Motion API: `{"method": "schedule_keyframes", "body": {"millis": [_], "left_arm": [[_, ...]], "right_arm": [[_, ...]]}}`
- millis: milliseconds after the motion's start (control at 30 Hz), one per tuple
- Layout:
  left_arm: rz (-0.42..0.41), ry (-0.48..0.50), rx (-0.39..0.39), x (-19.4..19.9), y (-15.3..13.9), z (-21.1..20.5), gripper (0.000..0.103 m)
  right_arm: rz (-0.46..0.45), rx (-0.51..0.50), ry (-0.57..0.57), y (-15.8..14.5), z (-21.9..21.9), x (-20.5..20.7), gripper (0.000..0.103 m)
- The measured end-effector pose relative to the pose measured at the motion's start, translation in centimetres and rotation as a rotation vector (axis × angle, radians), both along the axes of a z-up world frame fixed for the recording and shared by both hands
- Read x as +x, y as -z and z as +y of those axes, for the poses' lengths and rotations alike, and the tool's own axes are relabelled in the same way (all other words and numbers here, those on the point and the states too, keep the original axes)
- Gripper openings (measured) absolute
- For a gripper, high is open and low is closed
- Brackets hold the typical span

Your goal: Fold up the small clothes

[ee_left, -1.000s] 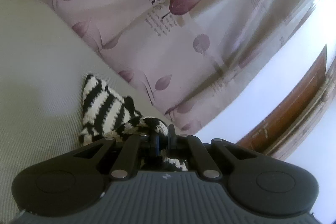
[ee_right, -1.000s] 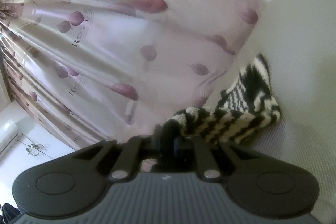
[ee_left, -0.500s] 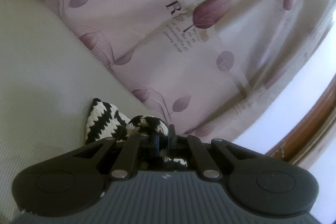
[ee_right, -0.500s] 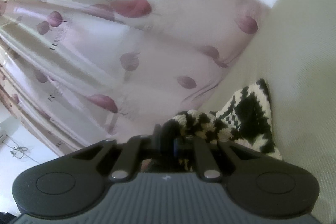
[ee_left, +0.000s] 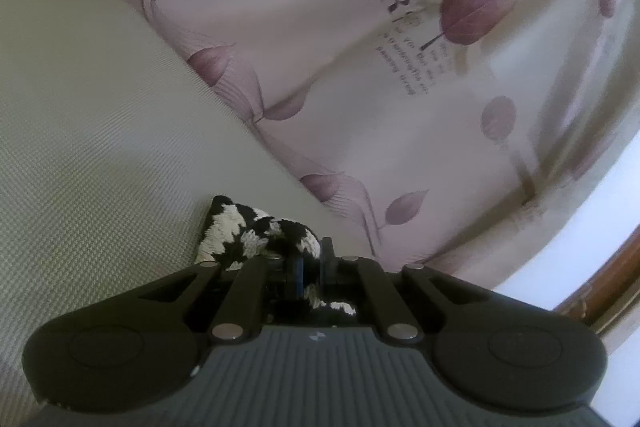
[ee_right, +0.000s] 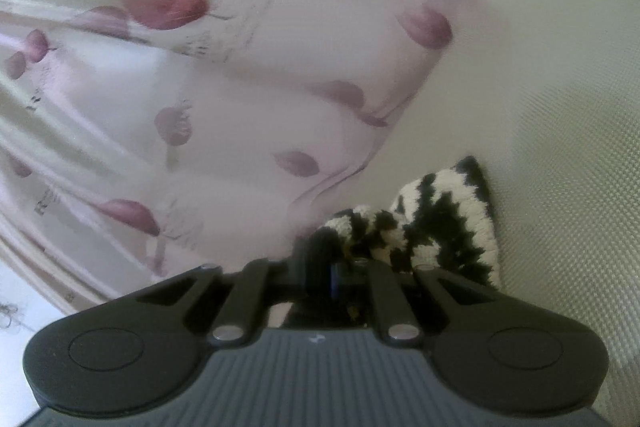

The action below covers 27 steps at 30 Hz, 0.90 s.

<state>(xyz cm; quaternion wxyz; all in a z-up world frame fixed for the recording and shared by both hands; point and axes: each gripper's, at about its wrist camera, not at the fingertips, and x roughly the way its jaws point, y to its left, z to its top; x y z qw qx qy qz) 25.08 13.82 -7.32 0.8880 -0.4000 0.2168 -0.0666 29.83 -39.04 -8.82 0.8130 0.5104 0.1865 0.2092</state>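
Two black two-finger grippers each pinch the same black-and-white zigzag knitted garment. At the lower centre of the left wrist view, the left gripper [ee_left: 311,263] has its jaws clamped on a bunched edge of the knitted garment [ee_left: 240,235], whose loose part spreads left of the fingers onto the pale green ribbed fabric surface [ee_left: 100,147]. At the lower centre of the right wrist view, the right gripper [ee_right: 324,263] is likewise clenched on a bunched edge of the garment [ee_right: 440,219], which fans out to the right over the same ribbed surface [ee_right: 560,147]. Beyond it, a pinkish curtain printed with purple leaves and lettering [ee_left: 360,67] fills the upper frame in both views [ee_right: 200,107].
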Motion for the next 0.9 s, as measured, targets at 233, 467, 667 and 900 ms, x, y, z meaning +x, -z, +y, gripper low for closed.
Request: {"method": "schedule_keyframes", "body": {"millis": [233, 467, 667, 900], "left_arm": [[0.034, -0.015, 0.032, 1.9, 1.4, -0.4, 0.006], [0.053, -0.023, 0.014, 2.8, 2.2, -0.4, 0.007], [0.056, -0.036, -0.001, 2.9, 2.5, -0.1, 0.023], [0.002, -0.022, 0.002, 2.8, 1.8, -0.2, 0.062]], "right_arm": [[0.064, 0.018, 0.03, 2.3, 0.0, 2.5, 0.011], [0.102, 0.031, 0.067, 4.0, 0.4, 3.9, 0.013], [0.102, 0.069, 0.103, 5.4, 0.7, 3.9, 0.014], [0.086, 0.076, 0.112, 6.0, 0.8, 3.8, 0.014]]}}
